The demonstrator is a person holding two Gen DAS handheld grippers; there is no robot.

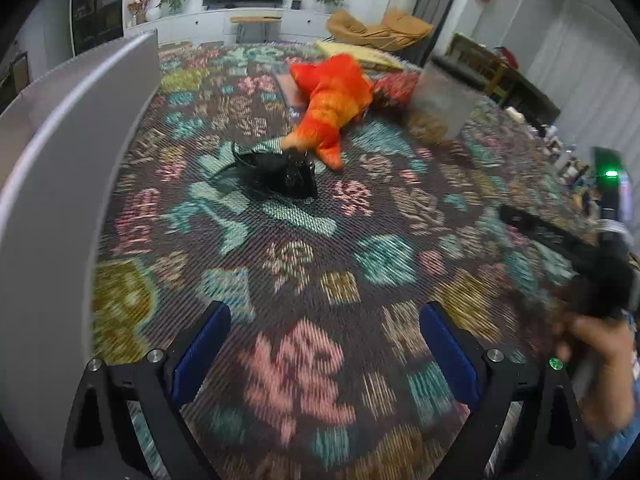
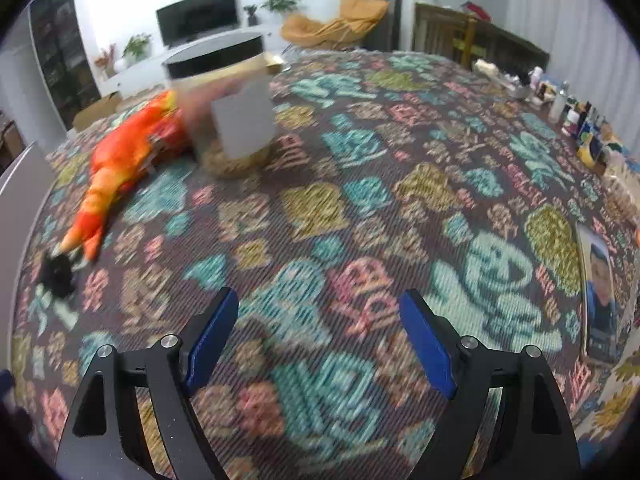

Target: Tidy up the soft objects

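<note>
Your left hand-held gripper (image 1: 324,344) hangs released, blue pads wide, nothing between them, only patterned carpet (image 1: 360,216) below. Ahead of it lies a black soft thing (image 1: 280,170), then the orange plush toy (image 1: 332,108) stretched beyond, well apart from your jaws. Your right hand-held gripper (image 2: 320,336) is released too, empty; the plush sits far up-left of it, beside a blurred clear container (image 2: 228,116).
</note>
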